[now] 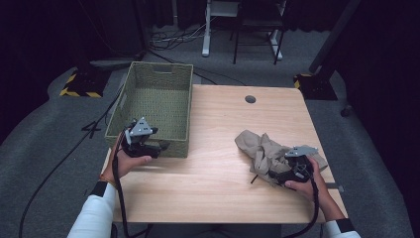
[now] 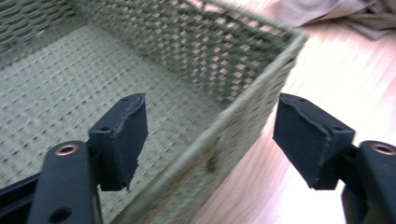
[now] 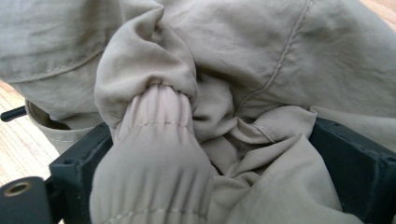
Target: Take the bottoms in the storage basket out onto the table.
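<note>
The work in hand looks like getting the crumpled beige garment (image 1: 265, 151) into the woven basket (image 1: 184, 106), and the coming move turns on one relation: in the high view the basket lies at about ten o'clock from the garment, well apart across a bare stretch of the wooden table (image 1: 223, 119). The garment sits at the table's right side, its long axis running roughly from ten o'clock to four o'clock, and the right gripper (image 1: 292, 171) is at its four o'clock end. In the right gripper view the jaws stand wide with bunched cloth (image 3: 196, 140) packed between them; whether the pads actually press on it cannot be told. The left gripper (image 1: 148, 145) is far from the garment, at the basket's near wall. In the left gripper view its jaws are released, straddling the basket's rim (image 2: 261, 93) without touching it. The right hand (image 1: 309, 186) is therefore much the nearer, and the carry would likely fall to it.
</note>
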`<state>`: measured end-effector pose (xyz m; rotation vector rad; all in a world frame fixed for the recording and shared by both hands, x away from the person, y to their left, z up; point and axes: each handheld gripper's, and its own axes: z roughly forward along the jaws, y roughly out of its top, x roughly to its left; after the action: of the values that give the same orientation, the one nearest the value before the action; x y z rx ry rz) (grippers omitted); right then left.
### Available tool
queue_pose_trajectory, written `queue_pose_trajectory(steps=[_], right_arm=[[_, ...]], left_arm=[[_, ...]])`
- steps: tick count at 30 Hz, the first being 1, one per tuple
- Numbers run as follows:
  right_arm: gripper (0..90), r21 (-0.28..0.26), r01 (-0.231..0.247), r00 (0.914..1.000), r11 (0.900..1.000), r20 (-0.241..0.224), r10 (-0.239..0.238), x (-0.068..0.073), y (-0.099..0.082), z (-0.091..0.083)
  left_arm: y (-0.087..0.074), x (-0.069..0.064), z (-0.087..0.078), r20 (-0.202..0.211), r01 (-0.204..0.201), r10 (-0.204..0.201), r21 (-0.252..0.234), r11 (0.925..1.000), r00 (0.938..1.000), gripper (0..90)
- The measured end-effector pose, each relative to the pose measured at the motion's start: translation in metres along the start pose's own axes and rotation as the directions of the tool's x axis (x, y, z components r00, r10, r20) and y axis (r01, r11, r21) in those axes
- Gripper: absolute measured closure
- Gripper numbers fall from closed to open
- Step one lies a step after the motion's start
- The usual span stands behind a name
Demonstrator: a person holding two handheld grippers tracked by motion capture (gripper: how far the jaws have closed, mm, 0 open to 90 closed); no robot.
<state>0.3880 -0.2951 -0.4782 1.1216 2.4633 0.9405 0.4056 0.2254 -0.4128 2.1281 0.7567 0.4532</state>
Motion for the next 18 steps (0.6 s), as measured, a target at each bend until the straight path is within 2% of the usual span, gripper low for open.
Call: queue_pose_trajectory(steps=[4, 7, 13, 18], right_arm=[[7.7, 0.0, -0.001, 1.0, 1.0, 0.0, 0.001, 0.0, 0.0, 0.0], [7.7, -0.002, -0.001, 1.0, 1.0, -0.001, 0.001, 0.0, 0.0, 0.0], [7.7, -0.001, -0.002, 1.0, 1.0, -0.001, 0.002, 0.0, 0.0, 0.0], [7.7, 0.0, -0.002, 1.0, 1.0, -0.001, 0.002, 0.0, 0.0, 0.0]], left_arm=[[0.007, -0.011, 0.001, -0.004, -0.017, 0.017, -0.017, 0.9997, 0.9998, 20.6], [0.014, -0.02, 0.0, 0.013, -0.021, 0.022, -0.044, 0.9988, 0.9997, 20.1], [0.028, -0.041, 0.001, 0.049, -0.067, 0.07, -0.062, 0.9958, 0.9963, 19.2], [0.034, -0.054, 0.003, 0.077, -0.082, 0.088, -0.078, 0.9935, 0.9931, 17.9]])
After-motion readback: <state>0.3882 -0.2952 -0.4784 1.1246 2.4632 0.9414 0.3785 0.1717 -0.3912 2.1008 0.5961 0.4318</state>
